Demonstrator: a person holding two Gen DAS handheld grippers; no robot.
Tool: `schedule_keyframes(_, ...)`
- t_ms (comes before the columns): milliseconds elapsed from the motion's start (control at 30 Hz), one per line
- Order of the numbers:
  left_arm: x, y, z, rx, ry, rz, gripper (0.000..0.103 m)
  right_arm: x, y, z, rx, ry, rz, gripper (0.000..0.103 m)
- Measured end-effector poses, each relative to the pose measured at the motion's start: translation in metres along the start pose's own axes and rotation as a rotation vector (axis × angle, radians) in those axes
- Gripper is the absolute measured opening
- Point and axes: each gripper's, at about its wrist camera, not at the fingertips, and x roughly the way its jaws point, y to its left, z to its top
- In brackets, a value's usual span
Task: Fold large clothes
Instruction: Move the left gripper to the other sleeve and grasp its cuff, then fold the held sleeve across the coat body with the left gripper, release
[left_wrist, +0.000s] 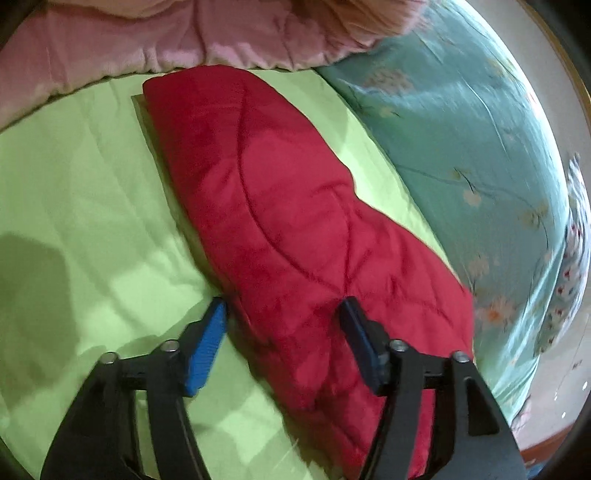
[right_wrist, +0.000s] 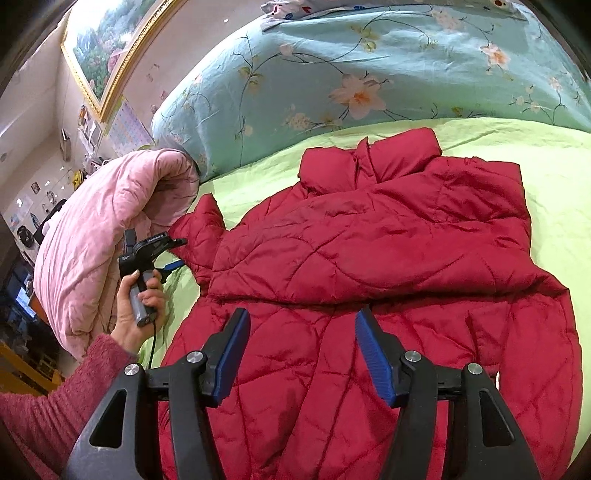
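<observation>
Bare green sheet lies right of the red jacket; the pink quilt blocks the left, the floral duvet the far side.

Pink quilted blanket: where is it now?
Right wrist view: the pink quilted blanket lies bunched at left on the green sheet, beside the red puffer jacket's sleeve.
</observation>
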Motion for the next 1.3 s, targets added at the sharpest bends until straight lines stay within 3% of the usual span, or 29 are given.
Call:
schedule_keyframes(133, 0.010, 0.004, 0.007, -0.045, -0.020, -0.017, 0.071, 0.004, -0.003, -0.002, 0.004, 0.014, -0.012, 0.062)
schedule_keyframes(300, 0.012, -0.006, 0.006, -0.001, -0.060, 0.009, 0.069, 0.007, -0.005, -0.003, 0.009, 0.022, -0.019, 0.062)
schedule_keyframes(400, 0.012, -0.008, 0.014, 0.007, -0.095, 0.039, 0.052, 0.006, -0.005, -0.002, 0.006, 0.026, -0.024, 0.062)
schedule_keyframes(467, 0.013, -0.010, 0.018, 0.012, -0.089, 0.037, 0.022, 0.002, -0.004, -0.002, 0.000, 0.020, -0.025, 0.062)
schedule_keyframes(567, 0.006, -0.021, 0.015, 0.071, -0.111, 0.049, 0.008, -0.003, -0.004, -0.001, -0.004, 0.007, -0.032, 0.062)
schedule_keyframes(700, -0.017, -0.050, 0.002, 0.167, -0.161, 0.064, 0.006, -0.004, -0.008, -0.002, 0.010, 0.009, -0.026, 0.062)
schedule_keyframes(833, -0.043, -0.080, -0.013, 0.249, -0.198, 0.021, 0.006, -0.009, -0.009, -0.002, 0.016, -0.001, -0.014, 0.062)
schedule_keyframes(1033, -0.072, -0.132, -0.049, 0.396, -0.214, -0.049, 0.006, -0.017, -0.016, -0.002, 0.047, -0.019, -0.003, 0.062)
schedule_keyframes(1300, -0.086, -0.205, -0.112, 0.655, -0.214, -0.088, 0.006, -0.033, -0.032, -0.003, 0.102, -0.046, -0.009, 0.062)
